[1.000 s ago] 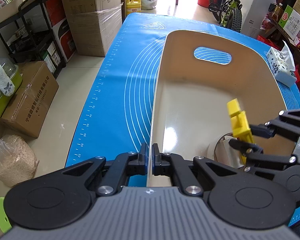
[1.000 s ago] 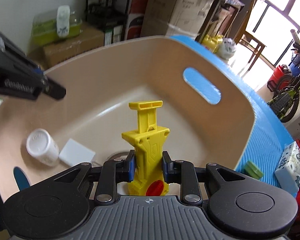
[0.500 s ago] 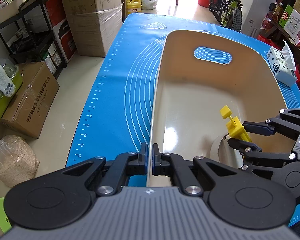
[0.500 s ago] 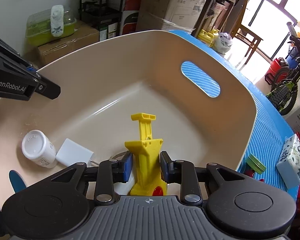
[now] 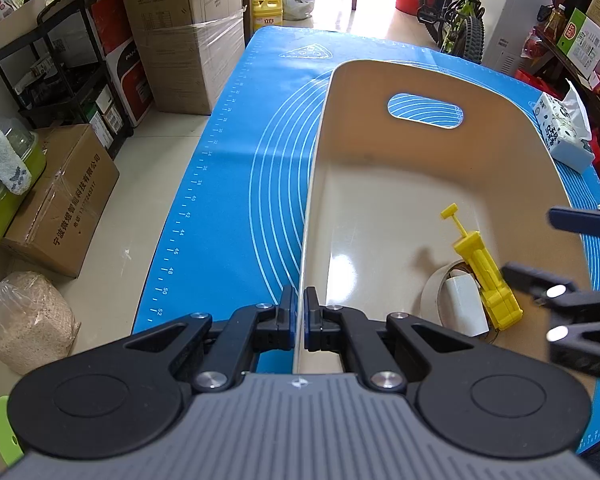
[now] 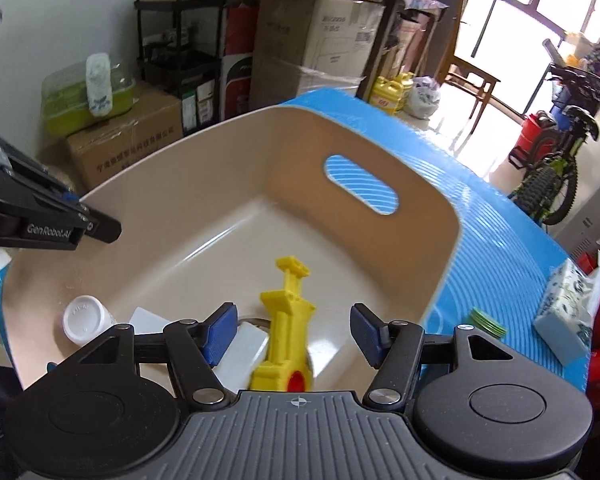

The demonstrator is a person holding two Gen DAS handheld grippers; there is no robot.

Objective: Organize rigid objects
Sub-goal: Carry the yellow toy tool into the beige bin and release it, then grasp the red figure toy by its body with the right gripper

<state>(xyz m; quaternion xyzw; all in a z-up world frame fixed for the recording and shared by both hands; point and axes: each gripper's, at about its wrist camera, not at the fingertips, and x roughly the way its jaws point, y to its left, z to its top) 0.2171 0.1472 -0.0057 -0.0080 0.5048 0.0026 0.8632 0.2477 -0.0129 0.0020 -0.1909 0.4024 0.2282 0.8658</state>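
Observation:
A beige bin [image 5: 440,184] with a handle slot stands on the blue mat [image 5: 236,168]. My left gripper [image 5: 299,316] is shut on the bin's left rim. A yellow plastic tool [image 5: 482,272] lies inside the bin on a tape roll [image 5: 430,292] beside a white block [image 5: 466,310]. My right gripper [image 6: 292,332] is open above the yellow tool [image 6: 286,328], apart from it. A white bottle [image 6: 85,320] lies in the bin's near left corner. The bin's rim also shows in the right wrist view [image 6: 452,220].
A tissue pack [image 6: 568,312] and a green disc stack [image 6: 488,322] lie on the mat right of the bin. Cardboard boxes [image 5: 64,200], a black shelf rack [image 5: 60,68] and a bicycle [image 5: 456,12] stand around the table.
My right gripper opened and let go of the yellow tool, which now lies in the bin. The right gripper pulled back and up. The left gripper stayed on the rim.

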